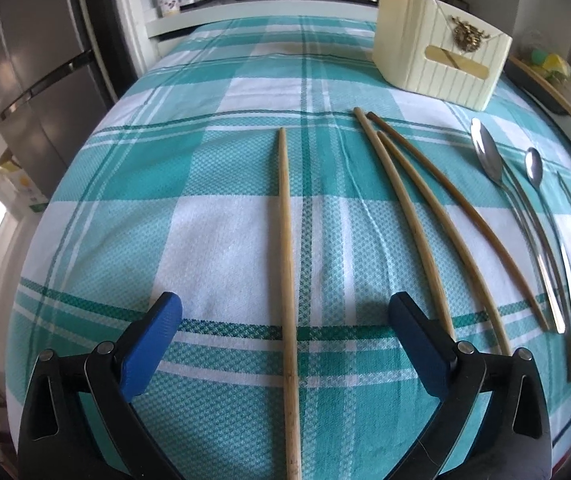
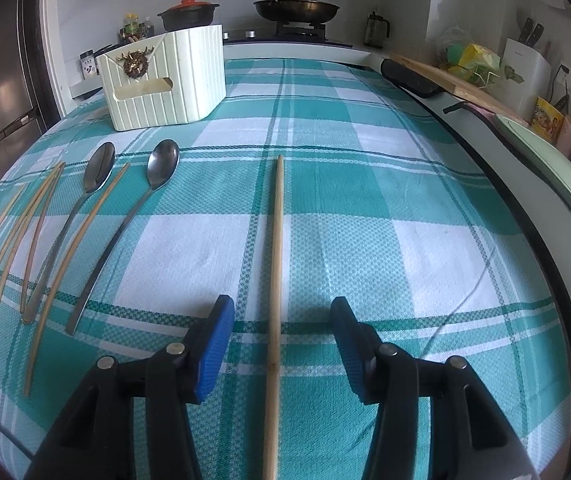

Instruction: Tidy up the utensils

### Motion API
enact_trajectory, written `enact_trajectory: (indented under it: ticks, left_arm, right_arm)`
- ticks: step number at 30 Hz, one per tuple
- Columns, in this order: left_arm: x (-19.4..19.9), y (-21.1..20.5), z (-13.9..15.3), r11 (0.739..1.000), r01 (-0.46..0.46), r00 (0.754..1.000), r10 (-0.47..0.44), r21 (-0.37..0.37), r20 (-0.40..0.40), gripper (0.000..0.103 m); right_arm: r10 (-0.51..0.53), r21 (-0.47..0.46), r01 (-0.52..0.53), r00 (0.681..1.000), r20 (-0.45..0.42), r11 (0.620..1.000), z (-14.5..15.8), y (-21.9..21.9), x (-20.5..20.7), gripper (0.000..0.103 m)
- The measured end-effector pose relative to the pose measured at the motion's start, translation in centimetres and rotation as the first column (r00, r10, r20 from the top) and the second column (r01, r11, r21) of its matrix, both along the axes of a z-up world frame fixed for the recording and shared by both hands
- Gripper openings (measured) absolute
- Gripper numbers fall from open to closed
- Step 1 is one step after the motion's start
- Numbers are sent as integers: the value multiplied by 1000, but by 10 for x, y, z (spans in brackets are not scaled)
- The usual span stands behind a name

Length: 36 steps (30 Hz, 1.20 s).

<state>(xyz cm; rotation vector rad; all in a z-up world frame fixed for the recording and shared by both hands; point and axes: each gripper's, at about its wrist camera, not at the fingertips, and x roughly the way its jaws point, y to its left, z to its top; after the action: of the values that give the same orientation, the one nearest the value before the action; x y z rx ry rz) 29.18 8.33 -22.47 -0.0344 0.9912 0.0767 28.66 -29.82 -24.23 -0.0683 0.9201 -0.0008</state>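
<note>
A pale chopstick (image 1: 287,264) was found lying lengthwise on the checked cloth (image 1: 213,248) of the tabletop, passing between the wide-open jaws of the left gripper (image 1: 285,316); no contact with either pad was seen. A second chopstick (image 2: 275,280) was framed the same way by the right gripper (image 2: 281,316), its jaws likewise parted and empty. Both sticks were judged light, stiff and thin, with a smooth finish likely to slip or roll under a careless pinch; being flat on soft cloth, little clearance was offered beneath them. A hold near the thicker end, close to where the pads already stood, was thought safest, square across the shaft. Three more chopsticks (image 1: 425,216) lay fanned to the right in the left view, with two steel spoons (image 1: 497,176) beyond them; the spoons were judged heavier and more slippery. The cream holder (image 1: 437,60) stood at the far side of the cloth, well apart from all the loose pieces. Both grippers were held low and level, pointed forward along their sticks. Whether the pads touched the cloth could not be told.
</note>
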Motion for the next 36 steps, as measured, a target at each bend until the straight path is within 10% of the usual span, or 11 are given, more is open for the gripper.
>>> enact_trajectory:
  ticks: [18,26,29,31,36]
  left_arm:
    - [36,19,12,987,146,983,-152,-61,-100,100]
    - [88,10,11,976,217,960,-218,-23,-175,74]
    - [104,8,13,975,220,958,-224,-40,-181,50]
    - [111,8,16,973,220,958,-228,-64,-173,10]
    - [105,16,23,978,187,971,-199,-97,-133,4]
  right_arm:
    - [146,61,-136,965,-219,989,9,-14,37,51]
    - [206,61,-197,931,-302,978,6,2,106,48]
    - [187,56,-179,937,-293,982,4,8,127,22]
    - [167,76,-151,942,-290,986,3,6,137,6]
    - [140,150,-109,966,-219,983,21,2,130,6]
